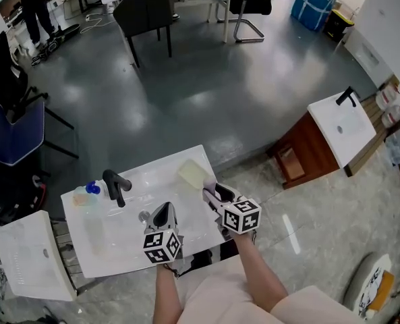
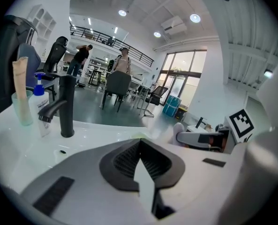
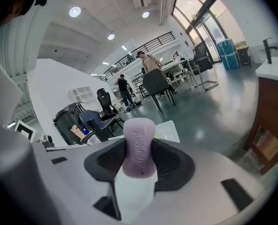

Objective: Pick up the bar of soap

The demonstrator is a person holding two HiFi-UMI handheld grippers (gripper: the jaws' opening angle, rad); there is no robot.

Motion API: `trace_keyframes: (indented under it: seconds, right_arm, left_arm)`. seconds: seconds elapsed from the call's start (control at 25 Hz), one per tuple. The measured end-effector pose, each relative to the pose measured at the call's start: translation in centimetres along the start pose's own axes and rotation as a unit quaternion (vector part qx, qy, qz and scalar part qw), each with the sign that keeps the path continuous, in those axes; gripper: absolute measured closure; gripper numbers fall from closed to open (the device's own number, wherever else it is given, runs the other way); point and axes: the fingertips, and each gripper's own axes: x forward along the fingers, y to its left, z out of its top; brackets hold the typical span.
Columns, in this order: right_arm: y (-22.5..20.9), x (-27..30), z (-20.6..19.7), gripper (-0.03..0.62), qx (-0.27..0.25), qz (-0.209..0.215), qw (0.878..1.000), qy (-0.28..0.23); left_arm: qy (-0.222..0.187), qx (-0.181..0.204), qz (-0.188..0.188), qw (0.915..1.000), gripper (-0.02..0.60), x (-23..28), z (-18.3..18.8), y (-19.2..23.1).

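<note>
A pale purple bar of soap point(image 3: 139, 146) with raised lettering stands on end between the jaws of my right gripper point(image 3: 139, 159), which is shut on it. In the head view that gripper point(image 1: 212, 196) hovers over the right part of the white washbasin point(image 1: 146, 174), with the soap point(image 1: 209, 187) showing at its tip. My left gripper point(image 1: 162, 216) sits just to its left above the basin, jaws together with nothing between them point(image 2: 139, 146). The left gripper view also catches the right gripper point(image 2: 202, 137) holding the soap point(image 2: 178, 127).
A black faucet point(image 1: 115, 186) rises at the basin's left, with a blue-topped pump bottle point(image 1: 92, 190) and a cup holding a tube point(image 2: 21, 95) beside it. A pale yellow pad point(image 1: 191, 174) lies at the basin's far edge. Another sink on a wooden cabinet point(image 1: 341, 127) stands to the right.
</note>
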Motion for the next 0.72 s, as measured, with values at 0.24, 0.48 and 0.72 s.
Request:
trace_keyframes:
  seconds: [0.24, 0.48, 0.72]
  right_arm:
    - [1.0, 0.2, 0.4, 0.414, -0.016, 0.026, 1.000, 0.000]
    - [1.2, -0.8, 1.9, 0.414, -0.025, 0.048, 0.998, -0.013]
    - [2.4, -1.7, 2.9, 0.415, -0.036, 0.093, 0.995, -0.015]
  left_arm:
    - [-0.016, 0.007, 0.005, 0.9998, 0.575, 0.1, 1.3, -0.3]
    - [-0.024, 0.015, 0.021, 0.9994, 0.575, 0.0, 1.9, -1.7]
    - [-0.031, 0.028, 0.047, 0.9980, 0.575, -1.3, 2.0, -3.6]
